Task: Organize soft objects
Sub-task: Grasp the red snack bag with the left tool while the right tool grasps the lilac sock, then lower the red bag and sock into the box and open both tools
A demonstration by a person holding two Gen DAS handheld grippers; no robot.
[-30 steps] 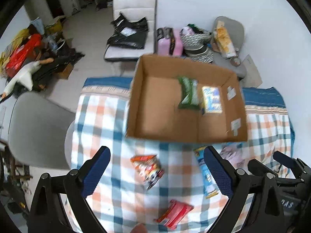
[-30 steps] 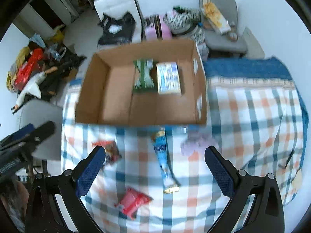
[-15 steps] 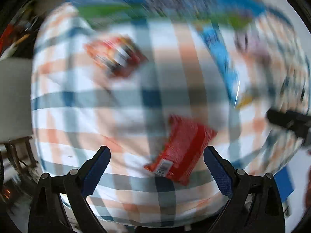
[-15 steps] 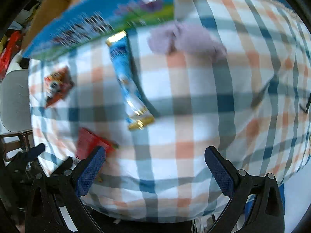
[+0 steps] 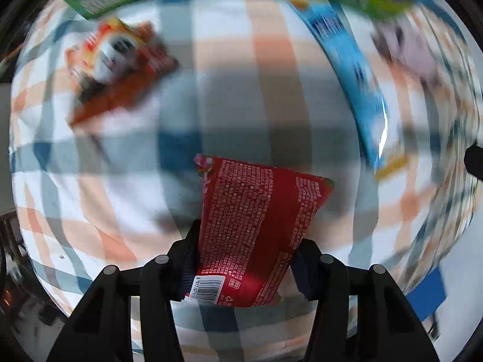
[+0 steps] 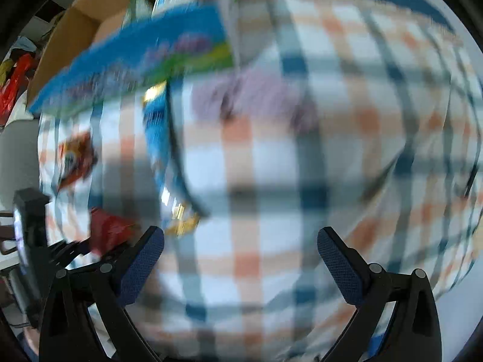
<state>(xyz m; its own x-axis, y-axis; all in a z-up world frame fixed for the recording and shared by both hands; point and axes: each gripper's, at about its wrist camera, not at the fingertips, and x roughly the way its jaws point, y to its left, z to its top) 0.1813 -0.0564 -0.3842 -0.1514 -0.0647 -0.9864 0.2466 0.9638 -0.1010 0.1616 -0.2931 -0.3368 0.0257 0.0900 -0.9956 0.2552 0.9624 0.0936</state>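
My left gripper (image 5: 244, 259) is shut on a red snack packet (image 5: 256, 226) just above the checked tablecloth (image 5: 120, 226). An orange-red snack bag (image 5: 117, 60) lies up left of it, and a long blue packet (image 5: 347, 69) lies up right. In the right wrist view my right gripper (image 6: 241, 259) hangs open over the cloth (image 6: 271, 211) with nothing between its fingers. The blue packet (image 6: 163, 150) lies ahead to its left, a lilac soft thing (image 6: 256, 96) ahead of it. The red packet (image 6: 105, 232) and the left gripper show at lower left.
A cardboard box (image 6: 78, 30) with a blue and green printed side (image 6: 145, 69) stands at the far edge, with packets inside. A grey chair (image 6: 18, 157) is left of the table. The views are blurred by motion.
Both grippers have dropped close to the table. My left gripper, open a moment ago, has shut on the red packet. The right gripper stays open.
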